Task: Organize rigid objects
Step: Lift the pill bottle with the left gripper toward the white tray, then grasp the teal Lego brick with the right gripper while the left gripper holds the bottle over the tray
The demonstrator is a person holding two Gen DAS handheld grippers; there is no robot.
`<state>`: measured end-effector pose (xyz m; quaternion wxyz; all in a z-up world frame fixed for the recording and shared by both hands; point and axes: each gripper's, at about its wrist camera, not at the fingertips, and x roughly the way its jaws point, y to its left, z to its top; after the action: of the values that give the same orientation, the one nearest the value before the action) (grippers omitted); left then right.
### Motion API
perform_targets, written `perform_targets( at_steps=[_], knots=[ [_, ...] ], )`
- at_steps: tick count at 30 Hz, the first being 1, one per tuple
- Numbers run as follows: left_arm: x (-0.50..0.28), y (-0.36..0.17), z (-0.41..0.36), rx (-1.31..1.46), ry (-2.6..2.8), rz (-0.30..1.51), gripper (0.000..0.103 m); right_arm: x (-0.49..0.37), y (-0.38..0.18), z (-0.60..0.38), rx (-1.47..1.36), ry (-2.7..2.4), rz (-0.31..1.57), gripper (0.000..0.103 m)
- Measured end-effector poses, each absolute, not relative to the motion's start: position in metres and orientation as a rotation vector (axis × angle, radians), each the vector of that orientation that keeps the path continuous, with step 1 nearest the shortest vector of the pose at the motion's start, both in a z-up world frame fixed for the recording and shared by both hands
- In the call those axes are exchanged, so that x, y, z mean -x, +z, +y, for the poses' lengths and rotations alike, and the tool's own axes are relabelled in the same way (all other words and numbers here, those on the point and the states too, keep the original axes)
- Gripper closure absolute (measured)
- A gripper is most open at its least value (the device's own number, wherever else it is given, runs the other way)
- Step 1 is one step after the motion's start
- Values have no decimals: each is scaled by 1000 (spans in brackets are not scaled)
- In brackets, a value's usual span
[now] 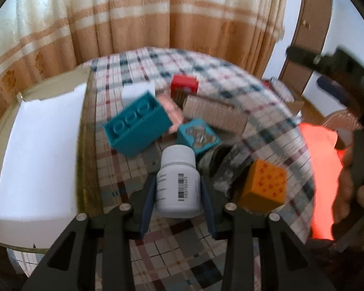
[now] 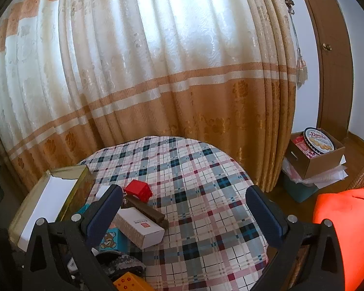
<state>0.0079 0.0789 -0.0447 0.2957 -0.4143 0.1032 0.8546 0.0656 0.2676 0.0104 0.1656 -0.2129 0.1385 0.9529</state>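
My left gripper is shut on a white pill bottle with a barcode label, held just above the checked tablecloth. Ahead of it lie a teal toy brick, a small teal box, a red block, a long beige box and an orange box. In the right wrist view my right gripper stands open and wide over the cloth, with nothing between its fingers. To its left lie the red block, a white box and a brown bar.
A gold tin lined with white paper stands at the table's left edge, also seen as the tin. A hand on a red-orange cushion is at the right. A cardboard box with a cookie tin sits on the floor beyond the curtain.
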Motion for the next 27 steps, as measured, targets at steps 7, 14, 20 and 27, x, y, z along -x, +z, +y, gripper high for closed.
perform_targets(
  at_steps=[7,14,20,27],
  knots=[
    [-9,-27,64,1041,2322,229,67,-65,13,263,605,2729,377,1],
    [-7,5,26,959,2451,136,67,-58,7,247,674,2818,413,1],
    [0,16,-3,934,2551,113,67,-33,1,196,824,2965,354,1],
    [7,12,-25,946,2580,63,67,10,-12,151,1032,3007,236,1]
  ],
)
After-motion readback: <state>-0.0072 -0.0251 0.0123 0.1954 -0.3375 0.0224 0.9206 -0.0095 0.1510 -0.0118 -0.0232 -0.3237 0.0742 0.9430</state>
